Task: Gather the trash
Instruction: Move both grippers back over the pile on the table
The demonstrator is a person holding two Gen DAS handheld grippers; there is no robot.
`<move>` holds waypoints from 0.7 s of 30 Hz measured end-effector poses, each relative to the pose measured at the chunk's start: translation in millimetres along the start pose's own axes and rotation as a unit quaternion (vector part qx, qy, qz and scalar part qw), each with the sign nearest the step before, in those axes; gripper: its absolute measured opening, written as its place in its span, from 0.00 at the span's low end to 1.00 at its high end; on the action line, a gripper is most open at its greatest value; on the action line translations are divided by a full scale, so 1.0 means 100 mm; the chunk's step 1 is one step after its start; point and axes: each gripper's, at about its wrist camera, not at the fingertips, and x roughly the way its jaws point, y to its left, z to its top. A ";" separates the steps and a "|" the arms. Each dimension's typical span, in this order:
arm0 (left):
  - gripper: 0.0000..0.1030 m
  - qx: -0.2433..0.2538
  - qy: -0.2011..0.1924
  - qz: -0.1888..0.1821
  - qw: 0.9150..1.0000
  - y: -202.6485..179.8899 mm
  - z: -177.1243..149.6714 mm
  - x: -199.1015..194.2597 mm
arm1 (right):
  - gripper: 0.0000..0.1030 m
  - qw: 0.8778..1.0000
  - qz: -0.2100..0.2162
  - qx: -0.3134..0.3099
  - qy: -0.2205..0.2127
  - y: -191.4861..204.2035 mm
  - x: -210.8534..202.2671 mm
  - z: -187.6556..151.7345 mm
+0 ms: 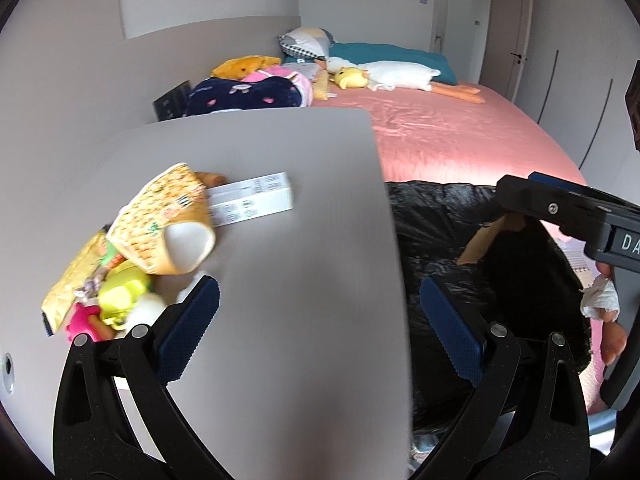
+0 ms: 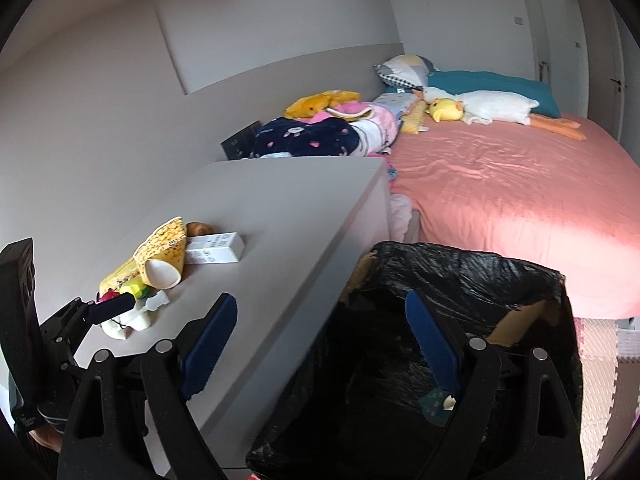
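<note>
Trash pile (image 1: pixel 132 256): yellow paper cup (image 1: pixel 168 224) on its side, white box (image 1: pixel 252 200), yellow wrapper (image 1: pixel 72 280), small bright bits, all clustered at left of left-wrist frame on grey tabletop (image 1: pixel 280 280)
Bin: black-lined box bin (image 2: pixel 460 280) lower centre-right of right-wrist frame, just beside table edge, mouth open
Progress: early by my read; something small shows low in the bin, contents dark, can't tell more; whole pile not yet collected
Left gripper (image 1: pixel 316 320): jaws spread, nothing between pads, near right edge of pile, not touching
Right gripper (image 2: pixel 320 328): jaws spread, empty, over table edge and bin mouth
Around: pink bed (image 2: pixel 520 200) upper right, plush toys (image 2: pixel 460 108), pillows, folded clothes behind table
Obstacles: none between left gripper and pile; cup lying loose may roll; items overlap, so likely single picks
</note>
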 end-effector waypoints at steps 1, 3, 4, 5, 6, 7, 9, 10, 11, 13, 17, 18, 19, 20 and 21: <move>0.94 0.001 0.001 0.003 1.000 0.05 -0.02 -0.01 | 0.84 1.000 0.003 -0.002 0.000 0.03 0.02 0.00; 0.94 0.002 0.000 0.008 1.000 0.14 -0.04 -0.03 | 0.84 1.000 0.009 -0.007 0.003 0.10 0.06 0.00; 0.94 0.002 -0.001 0.008 1.000 0.18 -0.05 -0.04 | 0.84 1.000 0.010 -0.009 0.004 0.11 0.07 -0.01; 0.94 0.003 -0.001 0.008 1.000 0.20 -0.05 -0.05 | 0.84 1.000 0.012 -0.011 0.006 0.14 0.09 0.00; 0.94 0.003 -0.001 0.011 1.000 0.25 -0.06 -0.05 | 0.84 1.000 0.013 -0.015 0.009 0.17 0.11 -0.01; 0.94 0.003 -0.001 0.014 1.000 0.29 -0.07 -0.05 | 0.84 1.000 0.013 -0.018 0.011 0.20 0.13 -0.01; 0.94 -0.001 0.001 0.021 1.000 0.39 -0.09 -0.04 | 0.84 1.000 0.016 -0.023 0.013 0.26 0.17 0.00; 0.94 -0.004 0.002 0.024 1.000 0.44 -0.11 -0.04 | 0.84 0.999 0.017 -0.025 0.013 0.28 0.19 -0.01; 0.94 -0.009 0.005 0.027 1.000 0.50 -0.12 -0.03 | 0.84 0.999 0.019 -0.027 0.014 0.31 0.20 -0.01; 0.94 -0.015 0.007 0.030 0.999 0.59 -0.15 -0.01 | 0.84 0.999 0.022 -0.030 0.014 0.36 0.24 0.00; 0.94 -0.025 0.015 0.030 0.999 0.73 -0.18 0.04 | 0.84 0.999 0.027 -0.035 0.018 0.44 0.30 0.01; 0.94 -0.028 0.020 0.031 0.999 0.78 -0.19 0.07 | 0.84 0.999 0.027 -0.037 0.019 0.46 0.32 0.01; 0.94 -0.031 0.023 0.033 0.999 0.80 -0.19 0.09 | 0.84 0.999 0.029 -0.040 0.020 0.48 0.34 0.01; 0.93 -0.033 0.027 0.033 0.999 0.84 -0.19 0.12 | 0.84 0.998 0.030 -0.043 0.022 0.51 0.36 0.02; 0.89 -0.035 0.033 0.031 0.998 0.87 -0.21 0.14 | 0.84 0.998 0.033 -0.048 0.023 0.53 0.39 0.03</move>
